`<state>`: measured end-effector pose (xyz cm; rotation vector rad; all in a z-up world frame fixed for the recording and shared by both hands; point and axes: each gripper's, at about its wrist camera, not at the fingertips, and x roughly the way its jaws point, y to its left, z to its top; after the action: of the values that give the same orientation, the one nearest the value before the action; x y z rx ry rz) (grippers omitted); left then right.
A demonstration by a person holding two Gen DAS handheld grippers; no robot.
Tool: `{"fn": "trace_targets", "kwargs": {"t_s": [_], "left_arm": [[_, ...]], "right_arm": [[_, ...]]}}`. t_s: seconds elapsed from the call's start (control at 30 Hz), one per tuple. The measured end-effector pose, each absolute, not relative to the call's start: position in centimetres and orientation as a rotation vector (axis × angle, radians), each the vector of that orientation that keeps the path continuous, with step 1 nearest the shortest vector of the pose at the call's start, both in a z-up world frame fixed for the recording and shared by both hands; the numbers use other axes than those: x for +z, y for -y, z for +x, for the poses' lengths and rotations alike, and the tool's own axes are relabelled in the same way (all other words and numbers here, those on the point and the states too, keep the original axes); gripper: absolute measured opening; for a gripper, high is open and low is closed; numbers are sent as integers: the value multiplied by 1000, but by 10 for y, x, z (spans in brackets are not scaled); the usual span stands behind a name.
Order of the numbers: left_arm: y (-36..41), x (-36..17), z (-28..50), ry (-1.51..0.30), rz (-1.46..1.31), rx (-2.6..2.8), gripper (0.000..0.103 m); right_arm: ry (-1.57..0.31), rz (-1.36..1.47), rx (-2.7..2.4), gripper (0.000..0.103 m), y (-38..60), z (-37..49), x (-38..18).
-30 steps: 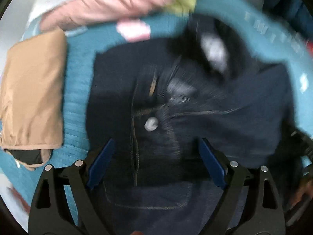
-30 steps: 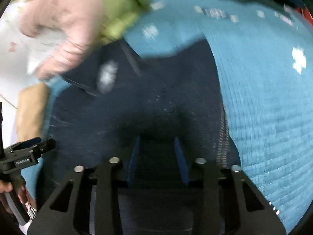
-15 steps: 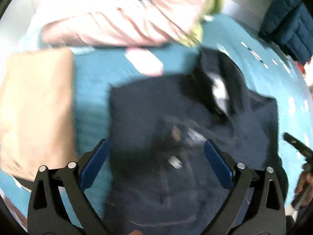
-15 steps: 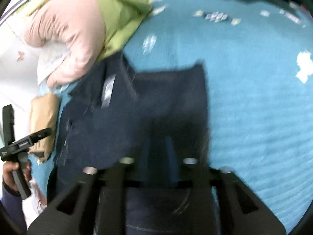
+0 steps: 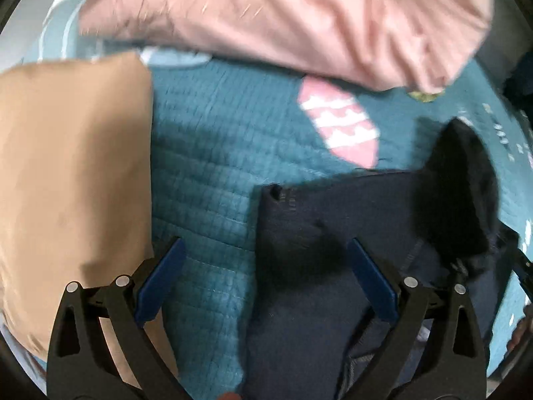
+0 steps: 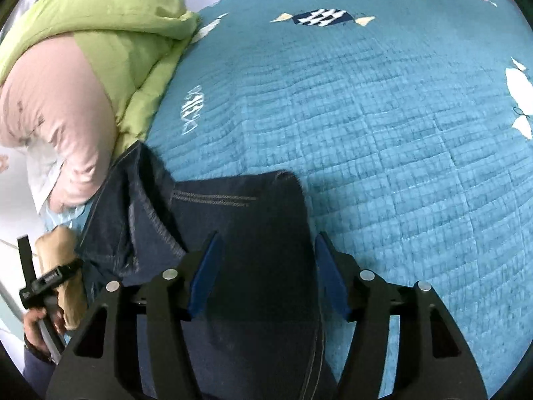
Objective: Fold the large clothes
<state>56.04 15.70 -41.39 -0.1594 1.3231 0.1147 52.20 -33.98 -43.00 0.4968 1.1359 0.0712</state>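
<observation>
A dark navy denim garment (image 5: 316,260) lies on the teal quilted bedspread (image 5: 206,166); it also shows in the right wrist view (image 6: 253,233), partly folded with stitched seams up. My left gripper (image 5: 263,276) is open and empty, straddling the garment's left edge above the quilt. My right gripper (image 6: 266,266) is open, its blue pads either side of the garment's right portion, not clamped on it. The left gripper and the hand that holds it (image 6: 43,286) show at the left edge of the right wrist view.
A folded tan garment (image 5: 73,180) lies left of the denim. A pink garment (image 5: 283,23) and a lime-green one (image 6: 110,30) are piled at the head of the bed. Bare quilt (image 6: 383,133) stretches to the right.
Both grippers drew back and lifted away from the denim. The right jaws, nearly shut before, have opened. The left view swung left, now showing more tan garment and quilt.
</observation>
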Motion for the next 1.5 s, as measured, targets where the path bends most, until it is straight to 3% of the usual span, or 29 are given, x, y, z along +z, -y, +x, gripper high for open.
{"fn": "trace_targets", "kwargs": {"t_s": [0.17,0.2,0.23,0.3,0.37,0.43,0.47,0.5,0.87,1.1,1.3,1.5], "left_arm": [[-146,-431,569,-1344,-68,101,96],[-143,-432,570,-1350,-68,79,88],[-140,-434,571,-1366,-98,38,66],[-134,-432,572,-1383,-91,14,56],[-129,-430,572,-1402,-50,-8,47],[-129,-426,572,-1405,-25,-3,22],[-130,-420,570,-1378,-16,-3,17],[-130,-413,566,-1338,-2,-13,14],[-121,-306,479,-1066,-23,-110,12],[-125,-253,383,-968,-55,-168,12],[-138,-255,278,-963,-68,-211,12],[-156,-305,203,-1081,-155,-158,16]], "right_arm": [[-1182,473,57,56,343,540,-443],[-1192,483,57,56,345,542,-447],[-1201,499,62,56,346,544,-450],[-1209,505,85,55,345,546,-453],[-1232,480,117,36,339,548,-455],[-1234,416,117,19,335,546,-450],[-1217,408,124,10,334,543,-445],[-1188,399,133,9,334,538,-437],[-952,230,281,8,310,452,-319],[-933,190,331,8,315,368,-287],[-1029,89,367,10,321,280,-291],[-1206,-2,349,12,313,212,-330]]}}
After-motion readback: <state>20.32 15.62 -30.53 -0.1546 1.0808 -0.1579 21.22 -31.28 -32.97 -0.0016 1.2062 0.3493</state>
